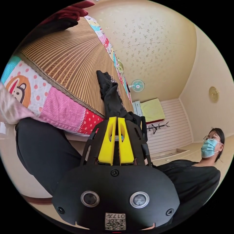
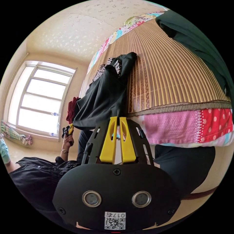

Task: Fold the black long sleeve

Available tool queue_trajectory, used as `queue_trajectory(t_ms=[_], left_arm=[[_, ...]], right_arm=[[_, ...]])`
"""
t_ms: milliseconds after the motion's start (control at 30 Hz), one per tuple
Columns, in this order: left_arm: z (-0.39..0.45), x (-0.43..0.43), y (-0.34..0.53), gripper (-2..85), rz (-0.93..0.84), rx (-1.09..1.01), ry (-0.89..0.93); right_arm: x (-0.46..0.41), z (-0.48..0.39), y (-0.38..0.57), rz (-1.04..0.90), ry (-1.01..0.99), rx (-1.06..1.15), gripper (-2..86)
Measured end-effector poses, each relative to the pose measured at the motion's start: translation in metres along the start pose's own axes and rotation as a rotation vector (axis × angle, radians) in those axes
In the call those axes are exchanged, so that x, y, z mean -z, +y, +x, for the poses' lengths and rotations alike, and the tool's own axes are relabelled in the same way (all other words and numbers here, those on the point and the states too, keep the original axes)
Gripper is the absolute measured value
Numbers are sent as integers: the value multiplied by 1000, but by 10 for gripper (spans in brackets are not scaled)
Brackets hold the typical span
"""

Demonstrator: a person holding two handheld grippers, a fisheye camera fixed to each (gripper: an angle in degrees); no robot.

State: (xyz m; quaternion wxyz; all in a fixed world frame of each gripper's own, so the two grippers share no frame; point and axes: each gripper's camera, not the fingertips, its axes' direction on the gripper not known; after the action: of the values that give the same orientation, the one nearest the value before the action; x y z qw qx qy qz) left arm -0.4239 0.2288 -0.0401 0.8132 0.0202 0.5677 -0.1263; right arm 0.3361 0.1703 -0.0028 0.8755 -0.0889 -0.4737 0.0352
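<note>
Both grippers, left gripper (image 1: 116,118) and right gripper (image 2: 116,118), pinch the black long sleeve (image 2: 104,97) (white print illegible).

One black long sleeve (image 2: 104,95), one bamboo mat (image 2: 170,73), one window (image 2: 41,97).

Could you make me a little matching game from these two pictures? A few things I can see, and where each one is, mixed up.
Things:
1. black long sleeve
2. bamboo mat
3. fan
4. patchwork quilt

Places:
A. mounted on the wall
B. under the mat, showing at the bed's edge
C. spread over the top of the bed
D. hanging off the bed's edge, pinched by the right gripper and the left gripper

Pairs: 1-D, 2-C, 3-A, 4-B
</note>
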Motion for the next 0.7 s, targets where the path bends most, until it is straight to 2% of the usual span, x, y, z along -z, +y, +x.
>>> queue_trajectory(t_ms=[67, 167, 267, 367, 533, 700], left_arm=[[11, 9, -4, -8, -5, -50, 95], [37, 18, -11, -8, -13, -119, 213], [67, 30, -13, -9, -48, -212, 375], [82, 42, 4, -9, -151, -237, 436], [55, 54, 61, -9, -244, -88, 382], [2, 61, 88, -9, -62, 107, 356]], right_arm=[[29, -1, 7, 91, -182, 42, 23], [65, -12, 11, 151, -348, 90, 18], [99, -30, 16, 149, -488, 158, 15], [128, -38, 33, 111, -592, 210, 16], [145, -25, 84, 73, -572, 130, 15], [127, 10, 103, 124, -460, -84, 12]])
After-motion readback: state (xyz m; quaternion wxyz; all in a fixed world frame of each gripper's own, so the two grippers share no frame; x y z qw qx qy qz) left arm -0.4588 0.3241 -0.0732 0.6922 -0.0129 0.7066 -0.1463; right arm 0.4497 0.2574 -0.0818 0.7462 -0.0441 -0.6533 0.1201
